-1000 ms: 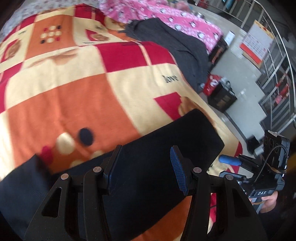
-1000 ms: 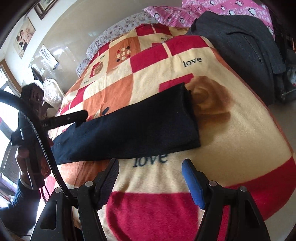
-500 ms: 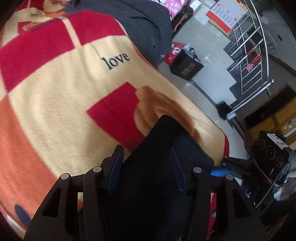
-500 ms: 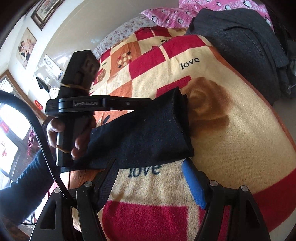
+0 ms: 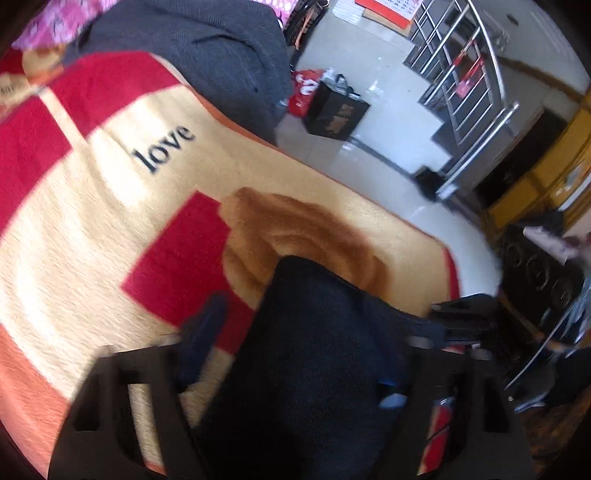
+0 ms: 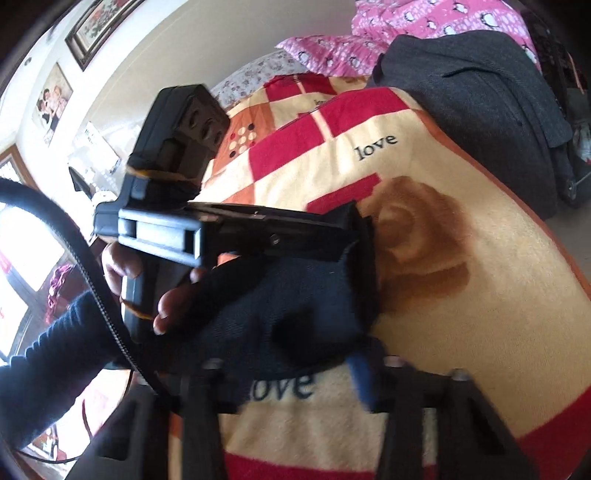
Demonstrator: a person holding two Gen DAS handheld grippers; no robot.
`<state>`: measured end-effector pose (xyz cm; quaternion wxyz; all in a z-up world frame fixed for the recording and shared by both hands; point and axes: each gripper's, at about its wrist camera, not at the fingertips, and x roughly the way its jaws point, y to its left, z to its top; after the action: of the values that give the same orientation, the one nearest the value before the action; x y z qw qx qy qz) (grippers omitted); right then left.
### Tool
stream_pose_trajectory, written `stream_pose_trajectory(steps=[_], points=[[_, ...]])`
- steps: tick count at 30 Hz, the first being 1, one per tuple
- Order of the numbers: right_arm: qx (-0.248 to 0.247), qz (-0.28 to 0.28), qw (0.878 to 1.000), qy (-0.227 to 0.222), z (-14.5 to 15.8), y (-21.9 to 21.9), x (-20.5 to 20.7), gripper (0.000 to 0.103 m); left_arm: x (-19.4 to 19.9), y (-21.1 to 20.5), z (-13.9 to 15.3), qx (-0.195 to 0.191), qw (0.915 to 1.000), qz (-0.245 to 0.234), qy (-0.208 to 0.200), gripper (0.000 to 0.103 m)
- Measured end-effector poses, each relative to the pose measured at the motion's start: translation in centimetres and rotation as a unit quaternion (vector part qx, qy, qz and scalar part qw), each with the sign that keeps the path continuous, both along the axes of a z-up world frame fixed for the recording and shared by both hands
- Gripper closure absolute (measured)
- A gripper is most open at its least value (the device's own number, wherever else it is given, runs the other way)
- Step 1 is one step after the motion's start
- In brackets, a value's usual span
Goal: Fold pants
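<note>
The dark navy pants (image 5: pixel 310 354) lie as a long folded strip on the checked blanket (image 5: pixel 92 229). My left gripper (image 5: pixel 295 350) is open, its jaws on either side of the strip's end, low over the cloth. In the right wrist view the left gripper (image 6: pixel 347 236) reaches across the far edge of the pants (image 6: pixel 295 295). My right gripper (image 6: pixel 325 365) is open at the near edge of the pants, its blue pad (image 6: pixel 364 380) beside the cloth. In the left wrist view the right gripper (image 5: pixel 458 314) sits at the strip's right side.
A grey coat (image 6: pixel 487 96) lies at the far side of the bed, with pink bedding (image 6: pixel 424 29) behind it. The bed edge drops to a tiled floor (image 5: pixel 388 122) with dark bags (image 5: pixel 332 110) and a metal stair rail (image 5: pixel 472 88).
My left gripper has moved along the strip toward its end and dropped lower. My right gripper has moved forward to the pants' near edge. Both views are motion-blurred.
</note>
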<state>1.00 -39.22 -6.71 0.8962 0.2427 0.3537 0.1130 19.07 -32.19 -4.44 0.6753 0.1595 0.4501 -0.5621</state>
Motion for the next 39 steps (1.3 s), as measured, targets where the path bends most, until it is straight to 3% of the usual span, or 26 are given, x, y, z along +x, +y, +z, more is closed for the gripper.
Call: stream_pose_trajectory(steps=[1, 3, 8, 12, 18, 25, 31, 39], points=[[0.009, -0.002, 1.000, -0.001, -0.1, -0.2, 0.1, 0.081, 0.0, -0.1, -0.1, 0.002, 0.9999, 0.009, -0.011, 0.066], [0.014, -0.004, 1.000, -0.002, -0.2, -0.4, 0.2, 0.084, 0.8, 0.4, -0.2, -0.012, 0.9993, 0.011, 0.033, 0.089], [0.013, 0.000, 1.000, -0.015, 0.6, -0.2, 0.2, 0.089, 0.0, 0.9, 0.3, -0.017, 0.9996, 0.023, 0.005, 0.093], [0.002, 0.004, 0.999, -0.036, 2.4, 0.5, 0.0, 0.090, 0.0, 2.9, 1.7, -0.053, 0.9979, 0.035, 0.009, 0.094], [-0.021, 0.033, 0.996, -0.076, 6.2, 3.4, 0.2, 0.092, -0.5, 8.2, 5.5, -0.103, 0.9925, 0.065, -0.006, 0.095], [-0.060, 0.119, 0.985, -0.107, 9.8, 10.9, 1.7, 0.093, -1.6, 17.0, 8.8, -0.147, 0.9808, 0.128, -0.014, 0.095], [-0.071, 0.205, 0.971, -0.099, 9.2, 18.4, 3.9, 0.093, -2.2, 26.2, 7.4, -0.134, 0.9658, 0.222, 0.005, 0.095], [-0.064, 0.329, 0.942, -0.012, 2.7, 28.5, 6.8, 0.093, -3.7, 36.0, 2.1, -0.066, 0.9379, 0.339, 0.037, 0.095]])
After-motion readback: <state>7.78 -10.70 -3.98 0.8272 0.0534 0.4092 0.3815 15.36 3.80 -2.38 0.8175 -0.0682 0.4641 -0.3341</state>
